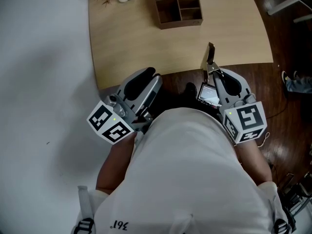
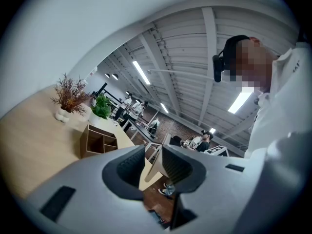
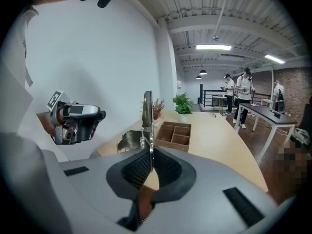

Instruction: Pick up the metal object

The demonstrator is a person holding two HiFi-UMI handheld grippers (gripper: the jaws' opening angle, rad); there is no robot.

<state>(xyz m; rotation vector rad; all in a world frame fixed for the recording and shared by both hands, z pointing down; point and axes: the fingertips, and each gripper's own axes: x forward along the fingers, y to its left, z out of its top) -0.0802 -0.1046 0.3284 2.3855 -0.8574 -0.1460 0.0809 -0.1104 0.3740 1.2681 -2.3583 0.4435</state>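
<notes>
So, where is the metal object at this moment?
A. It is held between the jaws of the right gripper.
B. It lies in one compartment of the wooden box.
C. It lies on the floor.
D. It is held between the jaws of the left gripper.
A: the right gripper view shows the right gripper shut on the metal object, while the wooden box is empty and the left gripper is open, holding nothing.

I'm in a big open workroom, a converted-loft sort of lab or office. Above my pale wooden table (image 1: 229, 38) run bare white beams (image 3: 229, 26) and strip lights (image 3: 213, 47). Beyond the table's far end, people (image 3: 244, 89) stand at long desks (image 3: 267, 112) before a brick wall (image 3: 292, 84).
</notes>
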